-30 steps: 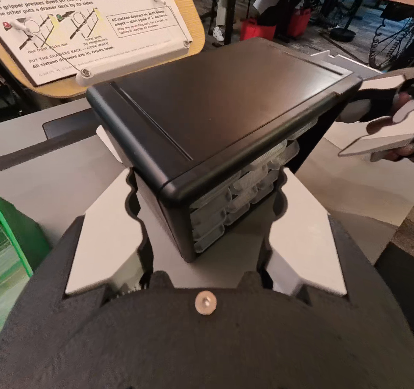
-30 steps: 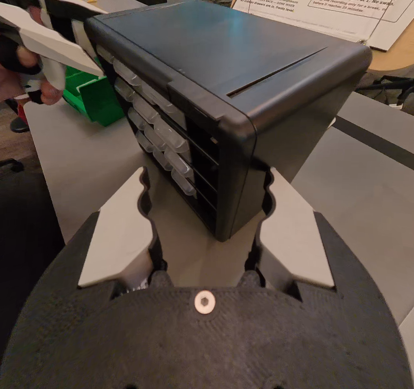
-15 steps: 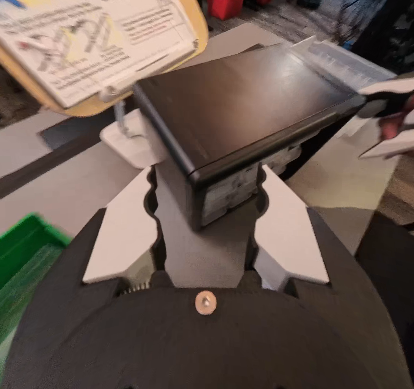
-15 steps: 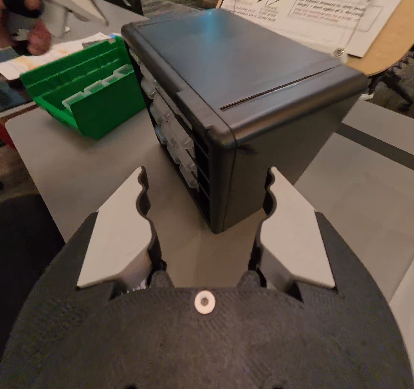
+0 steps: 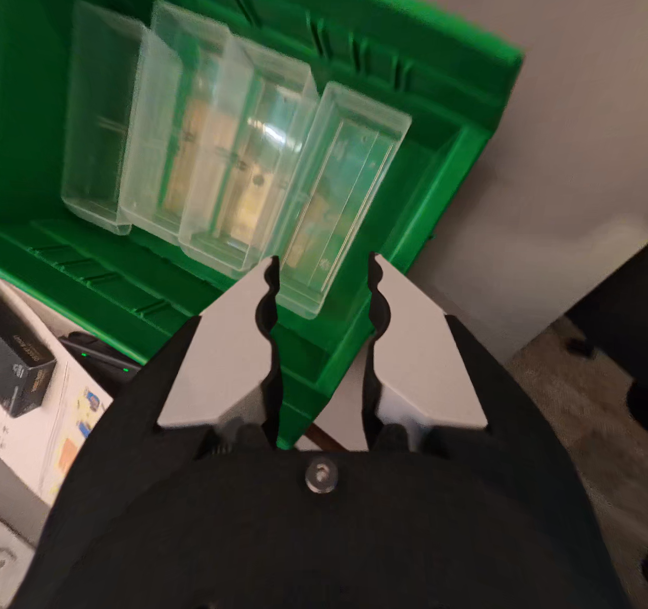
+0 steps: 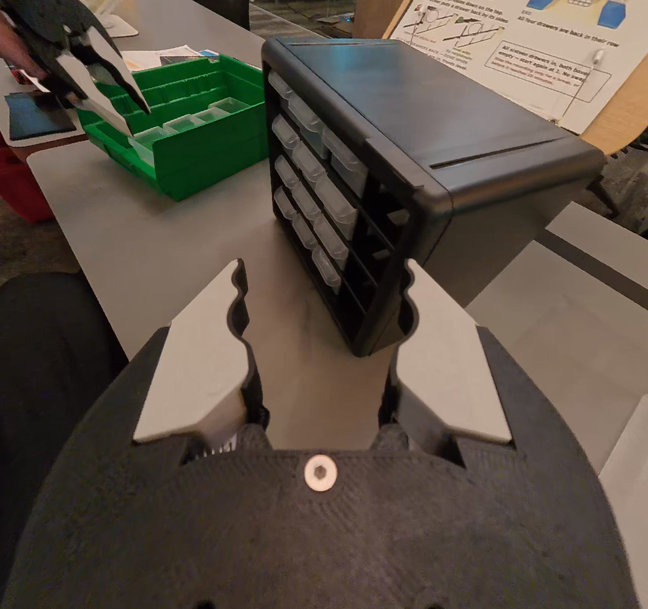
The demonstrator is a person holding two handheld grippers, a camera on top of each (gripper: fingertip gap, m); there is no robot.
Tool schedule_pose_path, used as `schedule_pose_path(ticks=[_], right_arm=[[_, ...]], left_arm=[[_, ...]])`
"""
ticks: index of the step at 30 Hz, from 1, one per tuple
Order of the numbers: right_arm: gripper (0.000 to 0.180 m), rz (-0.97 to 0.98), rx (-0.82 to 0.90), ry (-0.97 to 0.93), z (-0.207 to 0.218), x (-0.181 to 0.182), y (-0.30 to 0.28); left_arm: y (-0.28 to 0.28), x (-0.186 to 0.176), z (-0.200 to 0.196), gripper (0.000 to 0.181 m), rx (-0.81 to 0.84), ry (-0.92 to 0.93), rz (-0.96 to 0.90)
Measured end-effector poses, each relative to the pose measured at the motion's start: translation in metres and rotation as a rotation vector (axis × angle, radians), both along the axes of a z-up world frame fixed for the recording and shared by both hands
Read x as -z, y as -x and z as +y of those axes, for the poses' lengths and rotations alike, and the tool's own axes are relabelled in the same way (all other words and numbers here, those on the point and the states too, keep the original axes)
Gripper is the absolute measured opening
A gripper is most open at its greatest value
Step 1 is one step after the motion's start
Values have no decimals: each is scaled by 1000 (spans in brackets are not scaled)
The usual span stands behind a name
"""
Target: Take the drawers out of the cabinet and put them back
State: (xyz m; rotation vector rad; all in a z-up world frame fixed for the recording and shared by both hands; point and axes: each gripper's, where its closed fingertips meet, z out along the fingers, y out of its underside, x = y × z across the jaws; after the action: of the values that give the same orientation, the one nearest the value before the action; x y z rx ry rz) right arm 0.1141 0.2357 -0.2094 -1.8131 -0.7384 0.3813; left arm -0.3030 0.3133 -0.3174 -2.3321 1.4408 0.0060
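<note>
Green bin (image 5: 438, 108) holds four clear drawers (image 5: 217, 136); left gripper (image 5: 322, 269) hovers released above. Right gripper (image 6: 322, 269) released near cabinet (image 6: 420, 129).

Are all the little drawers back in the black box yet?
Not yet. Twelve drawers sit in the cabinet, but its right column is empty. Four clear drawers lie in the green bin. The left gripper hangs open over the nearest one, holding nothing. The right gripper is open in front of the cabinet. Four drawers are left to put back.
</note>
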Motion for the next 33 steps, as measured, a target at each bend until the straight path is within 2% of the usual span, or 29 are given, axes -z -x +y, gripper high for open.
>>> schedule_pose_path(ticks=[6, 10, 15, 26, 31, 33], right_arm=[[82, -18, -12, 4, -8, 3, 7], [81, -43, -4, 7, -11, 8, 7], [79, -42, -12, 22, -11, 13, 11], [76, -43, -21, 39, -12, 18, 12], [77, -75, -36, 15, -12, 18, 13], [79, -95, -38, -50, -9, 4, 7]], left_arm=[[15, 36, 8, 62, 32, 47, 144], [19, 37, 14, 72, 12, 31, 138], [22, 44, 15, 76, 26, 83, 145], [24, 58, 18, 69, 56, 206, 202], [25, 52, 17, 61, 34, 232, 204], [25, 43, 15, 60, 4, 223, 174]])
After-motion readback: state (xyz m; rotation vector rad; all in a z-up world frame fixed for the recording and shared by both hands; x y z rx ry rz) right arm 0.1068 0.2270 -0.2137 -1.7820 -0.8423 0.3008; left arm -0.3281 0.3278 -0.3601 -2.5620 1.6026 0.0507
